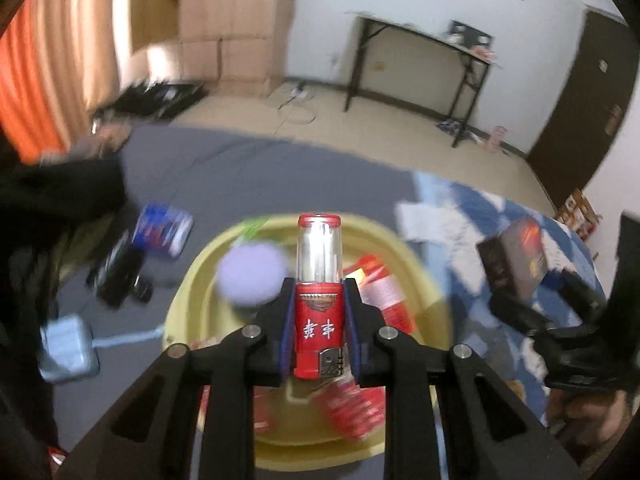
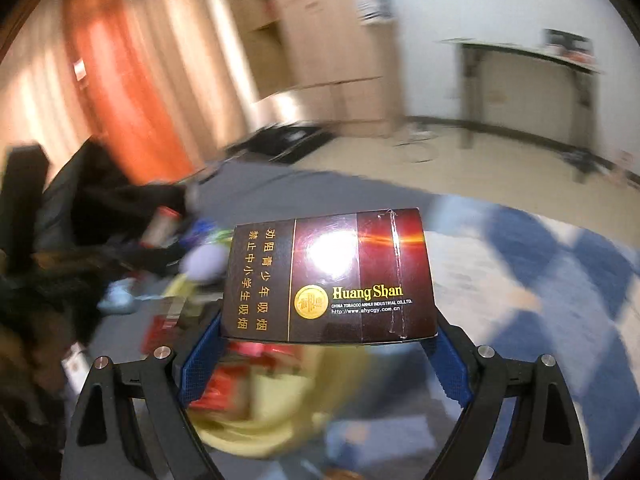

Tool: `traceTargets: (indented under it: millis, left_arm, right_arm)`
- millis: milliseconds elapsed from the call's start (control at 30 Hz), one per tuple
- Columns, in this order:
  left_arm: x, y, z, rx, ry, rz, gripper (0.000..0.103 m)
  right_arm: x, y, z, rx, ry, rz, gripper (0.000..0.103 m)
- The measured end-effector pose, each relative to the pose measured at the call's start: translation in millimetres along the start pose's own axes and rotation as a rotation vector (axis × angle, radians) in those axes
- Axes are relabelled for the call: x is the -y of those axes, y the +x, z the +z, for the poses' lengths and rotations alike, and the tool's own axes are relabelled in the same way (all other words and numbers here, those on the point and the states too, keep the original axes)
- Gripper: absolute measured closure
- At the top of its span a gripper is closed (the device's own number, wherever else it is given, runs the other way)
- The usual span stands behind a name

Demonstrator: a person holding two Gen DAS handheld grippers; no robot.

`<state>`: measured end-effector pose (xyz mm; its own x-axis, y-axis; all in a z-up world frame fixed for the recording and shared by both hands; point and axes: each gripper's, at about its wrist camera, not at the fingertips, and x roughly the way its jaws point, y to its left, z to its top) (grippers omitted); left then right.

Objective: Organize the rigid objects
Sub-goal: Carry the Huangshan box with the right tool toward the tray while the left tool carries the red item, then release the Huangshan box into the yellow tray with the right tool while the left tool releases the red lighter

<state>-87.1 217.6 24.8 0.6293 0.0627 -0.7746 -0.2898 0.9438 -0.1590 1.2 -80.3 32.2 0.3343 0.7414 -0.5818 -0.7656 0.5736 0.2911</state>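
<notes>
- We've got the left gripper (image 1: 319, 320) clamped on a red lighter (image 1: 319, 300), blue pads tight on both sides of its red body. Clear top w/ red cap sticks up toward 12 o'clock, white characters on the body facing the cam.
- Directly under and behind the lighter there's a yellow basin (image 1: 400, 248) sitting on a grey sheet (image 1: 240, 168). Inside it we can make out red packs (image 1: 380, 288) at about 3 o'clock of the lighter, plus a blurry lilac round thing (image 1: 252, 274) at 9 o'clock. Can't tell what that one is, too smeared.
- Outside the basin at 9–10 o'clock: a blue pack (image 1: 162, 234), some black gadget (image 1: 120, 272), and a pale grey-blue block w/ a handle (image 1: 68, 346) nearer 8 o'clock. All lying on the sheet, apart from the basin.
- Right gripper (image 2: 328, 344) is pinching a dark cigarette box (image 2: 330, 276) by its two short ends, blue pads (image 2: 200, 364) pressed on either side. Box is held flat-face to the cam, "Huang Shan" in gold on it, gold characters down its left panel.
- From the left cam that same box (image 1: 516, 260) shows at 3 o'clock, held over a blue-and-white checked blanket (image 1: 452, 208), off to the side of the basin.
- In the right cam the yellow basin (image 2: 260, 432) is below the box, around 6–7 o'clock, v. blurred, w/ red packs in it.
- Background: orange curtain (image 2: 120, 80) at 10 o'clock, black-legged table (image 1: 420, 60) by the white wall at 1 o'clock.
</notes>
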Motion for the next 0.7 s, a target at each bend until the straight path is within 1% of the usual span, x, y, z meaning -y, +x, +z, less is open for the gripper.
traceTargets:
  millis: [67,100,167,233,267,300,367,467,500,567,600,633,667,700]
  left_arm:
    - [-21.9,18.5,-7.2,-0.037,-0.045,0.012,0.079]
    - [-30.0,26.0,-9.4,-0.048,-0.064,0.004,0.079]
    - [-39.6,34.4,-9.7,-0.054,-0.082,-0.008,0.079]
    - [-45.4,42.9,-8.6,-0.062,-0.086,0.018,0.079]
    - [-47.7,48.1,-9.4,-0.073,-0.101,0.019,0.079]
    - [-50.6,51.6,-9.9,-0.076,-0.120,0.005,0.079]
    - [-54.1,54.1,-15.1,-0.079,-0.136,-0.016,0.079]
    - [-56.8,52.0,-17.6,-0.060,-0.144,-0.018,0.079]
    - [-58.8,51.5,-17.7,-0.052,-0.156,-0.021,0.078]
    - [-64.8,50.6,-19.2,-0.031,-0.199,-0.054,0.076]
    - [-65.5,50.3,-20.0,-0.032,-0.206,-0.061,0.067]
    - [-64.6,50.1,-20.2,-0.032,-0.203,-0.052,0.050]
    - [-63.1,48.3,-21.1,-0.022,-0.201,-0.039,0.039]
    - [-61.5,45.8,-21.8,-0.006,-0.204,-0.029,0.019]
  right_arm:
    - [-21.8,18.4,5.9,-0.047,-0.063,0.001,0.013]
    - [-31.6,26.9,7.8,-0.068,-0.097,-0.006,0.013]
    - [-45.2,40.7,10.3,-0.110,-0.140,-0.006,0.013]
    - [-56.2,52.9,12.6,-0.141,-0.181,-0.015,0.013]
    - [-59.7,59.2,13.2,-0.160,-0.200,-0.021,0.013]
    - [-63.0,68.4,14.5,-0.188,-0.218,-0.027,0.013]
    - [-67.6,78.9,15.1,-0.216,-0.233,-0.032,0.013]
    - [-68.7,95.2,22.0,-0.228,-0.230,-0.029,0.013]
    - [-70.2,109.6,23.0,-0.237,-0.227,-0.027,0.013]
    - [-70.5,119.0,19.5,-0.253,-0.221,-0.027,0.012]
    - [-70.7,125.3,18.6,-0.261,-0.222,-0.033,0.012]
    - [-71.5,129.0,17.8,-0.261,-0.226,-0.036,0.010]
    - [-71.8,131.0,17.3,-0.254,-0.223,-0.021,0.008]
    - [-71.1,130.3,16.6,-0.249,-0.221,-0.016,0.007]
